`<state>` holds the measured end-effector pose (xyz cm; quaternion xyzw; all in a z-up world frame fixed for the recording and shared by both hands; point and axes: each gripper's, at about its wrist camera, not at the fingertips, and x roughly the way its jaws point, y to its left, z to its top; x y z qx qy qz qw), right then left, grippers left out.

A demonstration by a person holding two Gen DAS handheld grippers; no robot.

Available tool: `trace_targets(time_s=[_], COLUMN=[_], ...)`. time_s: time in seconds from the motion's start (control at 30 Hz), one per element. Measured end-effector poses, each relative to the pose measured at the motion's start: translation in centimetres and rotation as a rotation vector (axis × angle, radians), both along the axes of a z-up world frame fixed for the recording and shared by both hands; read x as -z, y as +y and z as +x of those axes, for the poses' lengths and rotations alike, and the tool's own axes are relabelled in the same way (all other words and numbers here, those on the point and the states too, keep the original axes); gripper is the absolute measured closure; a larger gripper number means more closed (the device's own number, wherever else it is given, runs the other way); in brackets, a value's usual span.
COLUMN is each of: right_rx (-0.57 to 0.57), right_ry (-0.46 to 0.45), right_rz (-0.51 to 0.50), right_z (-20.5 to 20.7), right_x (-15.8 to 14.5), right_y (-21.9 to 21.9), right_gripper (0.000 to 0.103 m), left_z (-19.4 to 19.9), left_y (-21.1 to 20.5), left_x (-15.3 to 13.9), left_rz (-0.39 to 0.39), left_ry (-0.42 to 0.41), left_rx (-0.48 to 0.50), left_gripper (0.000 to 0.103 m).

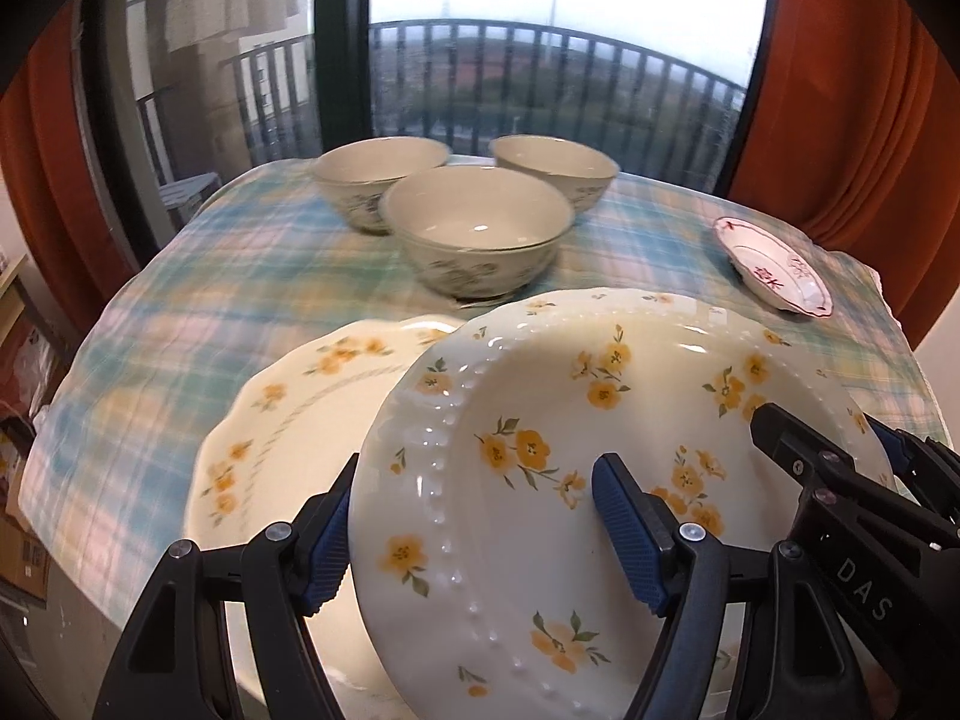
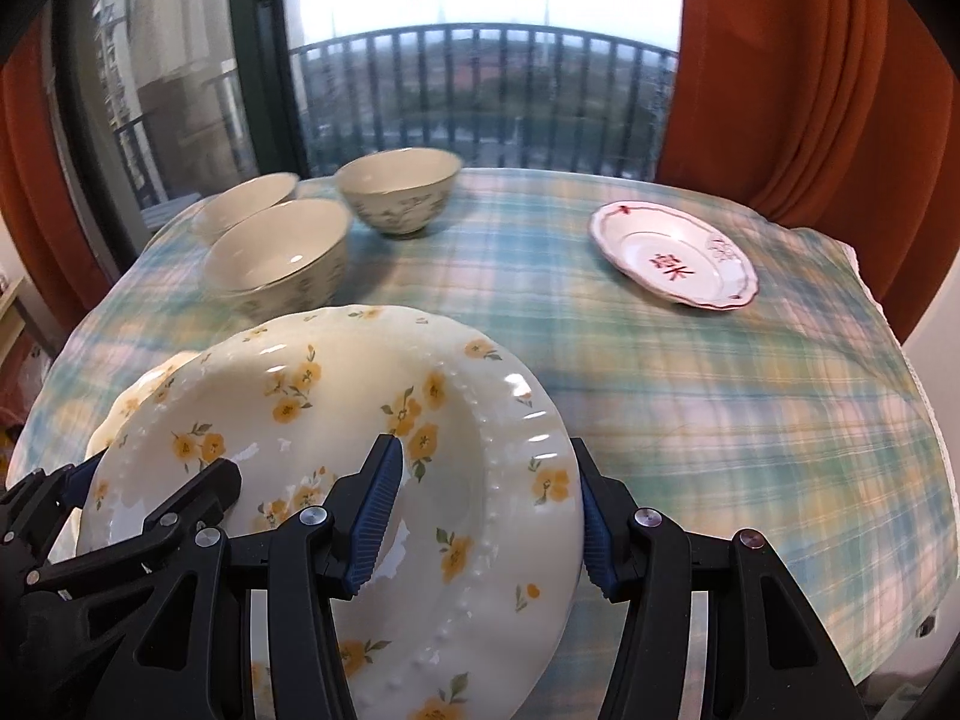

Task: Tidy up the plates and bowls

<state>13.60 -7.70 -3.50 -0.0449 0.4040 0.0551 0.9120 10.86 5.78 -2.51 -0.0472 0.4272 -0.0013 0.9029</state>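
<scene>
A deep cream plate with yellow flowers and a beaded rim (image 1: 540,372) (image 2: 336,414) hangs tilted between both grippers. My left gripper (image 1: 480,540) is shut on its left rim, one finger outside and one inside the well. My right gripper (image 2: 486,522) is shut on the opposite rim in the same way. Each gripper also shows in the other's view, the right gripper (image 1: 840,468) and the left gripper (image 2: 120,510). Beneath the held plate lies a flatter scalloped plate with yellow flowers (image 1: 288,420) (image 2: 138,390), partly hidden.
Three cream bowls (image 1: 477,228) (image 2: 279,258) cluster at the far side of the plaid tablecloth (image 2: 690,420). A small white plate with red trim (image 1: 774,270) (image 2: 672,258) sits at the right. Orange curtains (image 2: 780,90) and a window stand behind the table.
</scene>
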Motion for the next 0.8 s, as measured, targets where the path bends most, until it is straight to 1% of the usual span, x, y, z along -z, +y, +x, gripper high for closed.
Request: trace_targets(time_s=[0.17, 0.33, 0.6, 0.67, 0.7, 0.8], right_rx=[-0.038, -0.065, -0.081, -0.079, -0.081, -0.085], right_ry=[0.006, 0.023, 0.055, 0.05, 0.048, 0.064], right_rz=[-0.012, -0.026, -0.053, -0.075, -0.085, -0.085], right_z=[-0.6, -0.7, -0.5, -0.6, -0.6, -0.5], right_x=[0.3, 1.1, 2.4, 2.7, 2.8, 3.3], right_y=[2.5, 4.3, 6.0, 6.4, 6.6, 6.7], right_gripper=[0.045, 0.045, 0.045, 0.045, 0.045, 0.045], left_z=[-1.1, -1.4, -1.5, -1.5, -1.4, -1.6], left_y=[2.4, 4.0, 5.2, 5.4, 5.5, 5.2], left_x=[0.5, 1.6, 2.9, 3.1, 3.2, 3.3], left_rz=[-0.006, -0.022, -0.032, -0.035, -0.034, 0.016], left_ry=[0.001, 0.022, 0.046, 0.049, 0.05, 0.026], left_rx=[-0.036, -0.062, -0.073, -0.075, -0.077, -0.073], left_gripper=[0.029, 0.029, 0.028, 0.028, 0.028, 0.027])
